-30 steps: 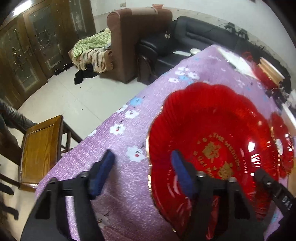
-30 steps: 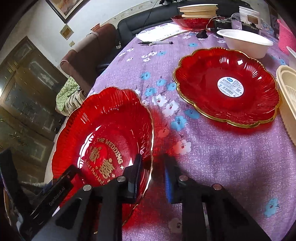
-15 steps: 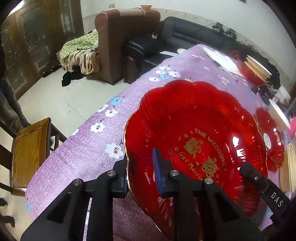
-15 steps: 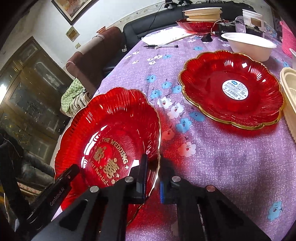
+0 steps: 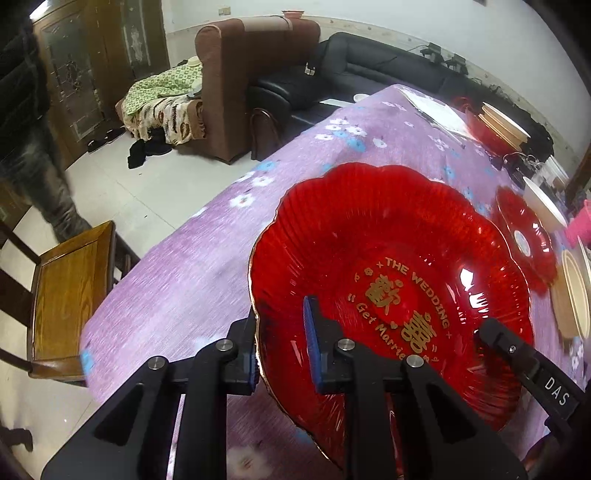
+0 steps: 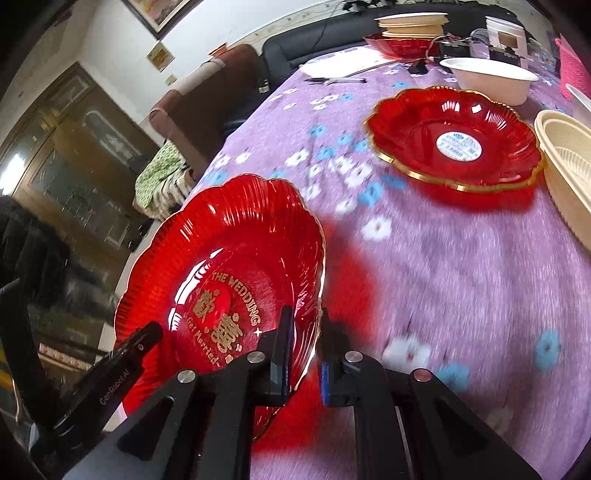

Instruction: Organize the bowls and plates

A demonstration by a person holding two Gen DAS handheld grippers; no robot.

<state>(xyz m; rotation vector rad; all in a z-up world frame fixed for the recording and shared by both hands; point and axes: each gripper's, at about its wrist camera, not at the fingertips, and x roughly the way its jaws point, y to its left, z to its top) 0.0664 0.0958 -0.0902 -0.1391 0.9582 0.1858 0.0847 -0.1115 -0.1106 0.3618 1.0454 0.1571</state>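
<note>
A red scalloped wedding plate point(image 5: 391, 280) with gold lettering is held off the purple flowered tablecloth point(image 5: 207, 266), tilted. My left gripper point(image 5: 282, 350) is shut on its near left rim. My right gripper point(image 6: 304, 350) is shut on its opposite rim; the plate also shows in the right wrist view point(image 6: 229, 280). A second red plate point(image 6: 454, 140) with a white sticker lies flat farther along the table, also seen in the left wrist view point(image 5: 524, 236). Each gripper's body shows at the other view's edge.
A white bowl point(image 6: 487, 77) and a cream ribbed bowl point(image 6: 565, 162) sit near the second plate. A stack of cream plates on a red one point(image 6: 406, 33), papers and a pen lie at the far end. A wooden chair point(image 5: 70, 295) stands by the table's edge.
Both grippers have closed on the wedding plate's rim, the left from wide open. The plate has lifted off the cloth and tilted; the right view is motion-blurred.
</note>
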